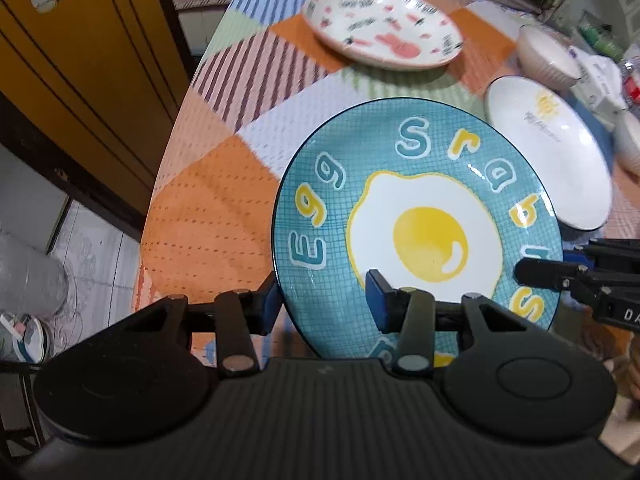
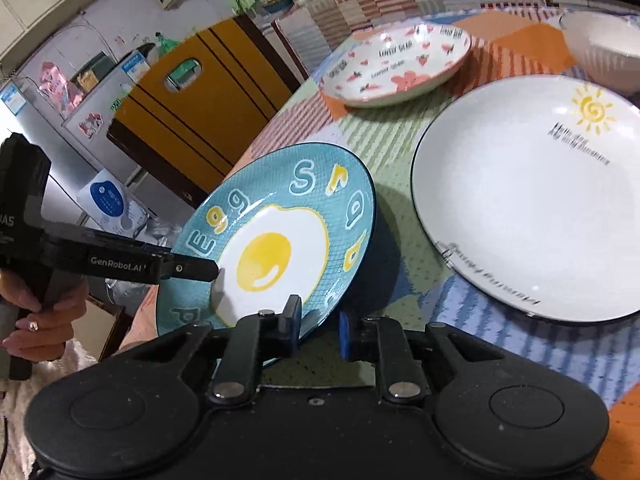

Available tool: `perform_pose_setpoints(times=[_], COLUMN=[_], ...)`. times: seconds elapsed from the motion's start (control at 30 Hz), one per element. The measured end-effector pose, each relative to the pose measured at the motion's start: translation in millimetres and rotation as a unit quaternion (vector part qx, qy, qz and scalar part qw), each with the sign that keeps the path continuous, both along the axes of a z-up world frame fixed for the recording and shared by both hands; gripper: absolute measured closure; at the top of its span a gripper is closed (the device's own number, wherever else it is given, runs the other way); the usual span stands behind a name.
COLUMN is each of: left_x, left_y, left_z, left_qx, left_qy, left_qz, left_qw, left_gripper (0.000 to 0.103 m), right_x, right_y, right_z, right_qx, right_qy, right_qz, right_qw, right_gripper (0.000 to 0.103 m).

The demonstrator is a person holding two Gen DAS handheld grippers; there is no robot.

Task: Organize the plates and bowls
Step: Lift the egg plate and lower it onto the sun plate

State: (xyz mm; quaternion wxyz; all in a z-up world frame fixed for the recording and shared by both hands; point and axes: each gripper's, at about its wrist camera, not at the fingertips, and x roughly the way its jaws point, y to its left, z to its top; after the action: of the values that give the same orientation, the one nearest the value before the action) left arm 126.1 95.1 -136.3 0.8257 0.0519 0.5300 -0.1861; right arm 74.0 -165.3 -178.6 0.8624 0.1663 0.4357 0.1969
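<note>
A teal plate with a fried-egg picture [image 1: 424, 216] is held tilted above the table; it also shows in the right wrist view [image 2: 276, 240]. My left gripper [image 1: 324, 300] straddles its near rim, one finger above and one below. My right gripper [image 2: 320, 328] straddles the rim on the other side, and its fingers [image 1: 560, 276] show in the left wrist view. A white sun plate [image 2: 536, 196] lies to the right. A pink-patterned plate [image 2: 400, 64] lies farther back. A white ribbed bowl [image 2: 604, 48] stands at the back right.
The table [image 1: 208, 224] has a patchwork cloth of orange, striped and blue squares. Its left edge drops to a tiled floor beside a yellow cabinet [image 1: 88, 80]. Another white bowl [image 1: 630, 148] and packets sit at the far right.
</note>
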Motion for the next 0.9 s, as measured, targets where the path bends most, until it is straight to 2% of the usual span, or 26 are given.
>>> perform_pose_setpoints(times=[0.2,0.4,0.53,0.6,0.73,0.9], left_x=[-12.7,-15.8,-13.7,-11.3,-2.2,14.7], left_y=[-18.4,-48.5,-71.3,-83.7,-110.1,-144.1], left_z=[30.9,62.3,79.0,82.6,83.6,68.2], left_qx=[-0.017,-0.007,-0.018,-0.023,-0.034,-0.037], left_qy=[-0.032,-0.058,-0.068,-0.071,-0.067,-0.045], left_qz=[-0.031,-0.069,-0.083,-0.086,-0.092,-0.097], left_qw=[0.9988,0.9959,0.9941,0.9935,0.9929,0.9936], left_gripper=[0.061,0.061,0.061,0.061,0.061,0.061], right_x=[-15.1,-31.6,-33.3,-34.5,-31.9,-25.0], right_y=[-24.2,-47.2,-69.5,-77.3,-100.1,-125.2], right_z=[26.7,51.0,64.8,72.0,78.6,79.3], right_qx=[0.014,0.022,0.027,0.005,0.002,-0.018], right_qy=[-0.025,-0.043,-0.057,-0.069,-0.070,-0.062], right_qz=[-0.012,-0.026,-0.039,-0.033,-0.041,-0.053], right_qw=[1.000,0.999,0.997,0.997,0.997,0.997], right_gripper=[0.080,0.079,0.079,0.079,0.079,0.079])
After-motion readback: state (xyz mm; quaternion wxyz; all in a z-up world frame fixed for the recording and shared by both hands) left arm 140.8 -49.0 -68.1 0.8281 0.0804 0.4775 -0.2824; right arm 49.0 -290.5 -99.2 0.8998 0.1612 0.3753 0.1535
